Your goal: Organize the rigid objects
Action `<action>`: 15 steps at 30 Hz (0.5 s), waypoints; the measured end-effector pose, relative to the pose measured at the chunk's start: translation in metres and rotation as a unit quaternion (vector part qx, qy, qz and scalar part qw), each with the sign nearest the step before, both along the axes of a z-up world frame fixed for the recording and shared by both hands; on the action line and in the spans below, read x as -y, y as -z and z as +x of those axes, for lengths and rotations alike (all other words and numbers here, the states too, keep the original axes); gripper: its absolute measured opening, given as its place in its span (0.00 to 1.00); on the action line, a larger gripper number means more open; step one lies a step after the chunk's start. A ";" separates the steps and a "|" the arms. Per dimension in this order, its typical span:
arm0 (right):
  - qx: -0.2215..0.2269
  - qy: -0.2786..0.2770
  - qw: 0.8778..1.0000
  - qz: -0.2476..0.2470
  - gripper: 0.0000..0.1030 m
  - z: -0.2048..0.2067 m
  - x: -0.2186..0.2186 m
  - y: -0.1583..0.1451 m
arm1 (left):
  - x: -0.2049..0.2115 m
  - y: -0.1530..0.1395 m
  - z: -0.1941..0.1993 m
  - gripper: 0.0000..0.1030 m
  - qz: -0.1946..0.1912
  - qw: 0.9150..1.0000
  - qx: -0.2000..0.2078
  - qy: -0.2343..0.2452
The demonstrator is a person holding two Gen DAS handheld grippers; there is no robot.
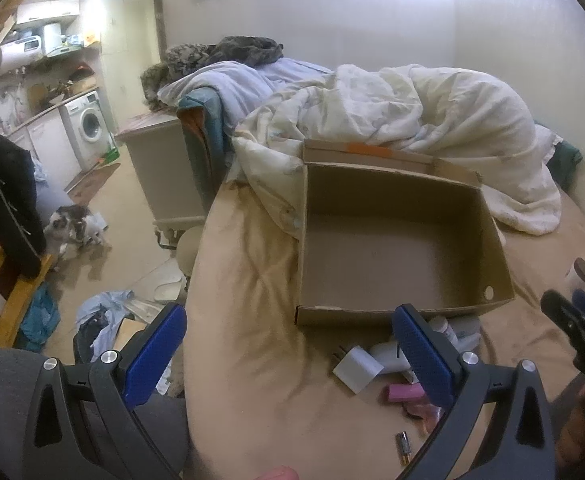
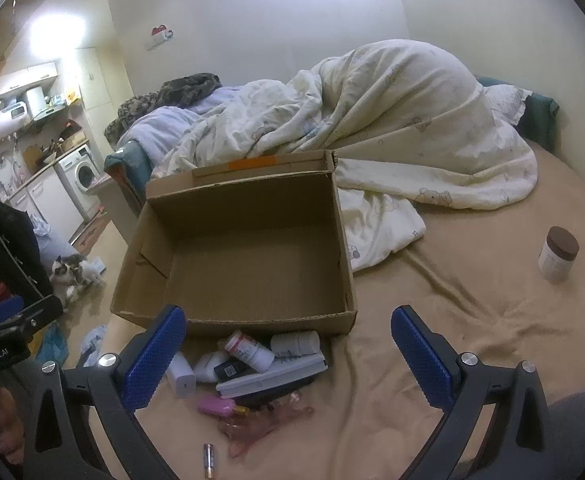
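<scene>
An open, empty cardboard box [image 2: 244,256] sits on the beige bed sheet; it also shows in the left wrist view [image 1: 396,248]. In front of it lies a pile of small objects: a white pill bottle with a red label [image 2: 250,350], a white bottle [image 2: 295,343], a white charger [image 2: 180,374], a pink case [image 2: 216,406], a pink clip [image 2: 260,426] and a battery [image 2: 208,460]. A brown-lidded jar [image 2: 558,254] stands apart at the right. My left gripper [image 1: 288,356] and right gripper [image 2: 288,356] are both open and empty, near the pile.
A rumpled white duvet [image 2: 392,120] lies behind the box. The bed edge drops to a cluttered floor at the left, with a cat [image 2: 74,270], clothes [image 1: 104,316] and a wooden chair [image 1: 8,288]. A washing machine [image 1: 88,124] stands far back.
</scene>
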State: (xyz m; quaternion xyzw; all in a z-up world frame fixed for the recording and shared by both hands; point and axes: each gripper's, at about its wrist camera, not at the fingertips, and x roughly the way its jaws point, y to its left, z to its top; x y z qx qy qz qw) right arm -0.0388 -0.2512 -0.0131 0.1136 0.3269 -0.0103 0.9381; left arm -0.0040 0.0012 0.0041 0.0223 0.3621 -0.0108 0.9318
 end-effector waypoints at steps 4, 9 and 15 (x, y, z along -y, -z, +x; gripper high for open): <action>0.000 0.000 1.000 -0.001 1.00 0.001 0.000 0.001 | -0.001 0.002 0.002 1.00 -0.003 1.000 -0.004 -0.002; -0.001 0.003 1.000 0.002 1.00 0.001 0.001 0.003 | -0.004 0.001 0.002 1.00 -0.009 1.000 -0.006 -0.007; -0.003 0.002 1.000 0.005 1.00 0.001 0.000 0.006 | -0.004 0.000 0.000 1.00 -0.010 1.000 -0.003 -0.007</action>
